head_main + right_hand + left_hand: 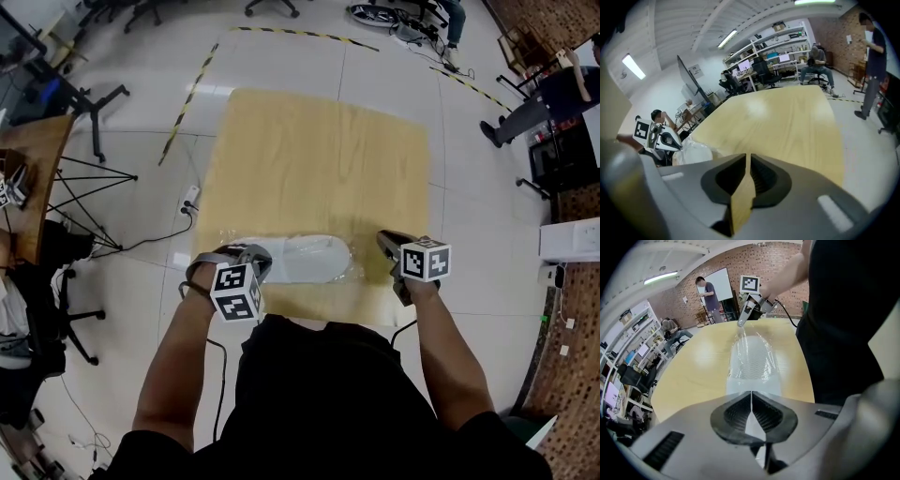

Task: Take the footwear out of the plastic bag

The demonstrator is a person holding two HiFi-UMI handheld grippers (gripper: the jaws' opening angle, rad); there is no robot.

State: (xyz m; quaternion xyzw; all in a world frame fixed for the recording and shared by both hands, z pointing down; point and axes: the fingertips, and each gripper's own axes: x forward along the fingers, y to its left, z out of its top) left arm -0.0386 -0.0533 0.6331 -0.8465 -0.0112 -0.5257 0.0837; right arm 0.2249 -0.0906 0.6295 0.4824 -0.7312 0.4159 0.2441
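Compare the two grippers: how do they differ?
The left gripper is shut on the plastic bag's end; the right gripper's jaws stand slightly apart, with only table seen through the gap. The left faces along the bag; the right faces across the table, bag beside it. Both bear marker cubes.

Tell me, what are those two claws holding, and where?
The left gripper pinches one end of the plastic bag; whether the right gripper grips anything cannot be told.

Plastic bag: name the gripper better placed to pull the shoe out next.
Right. The left gripper is shut on one end of the bag, anchoring it. The right gripper sits by the other end, jaws slightly apart and empty, so probably freer to take the shoe.
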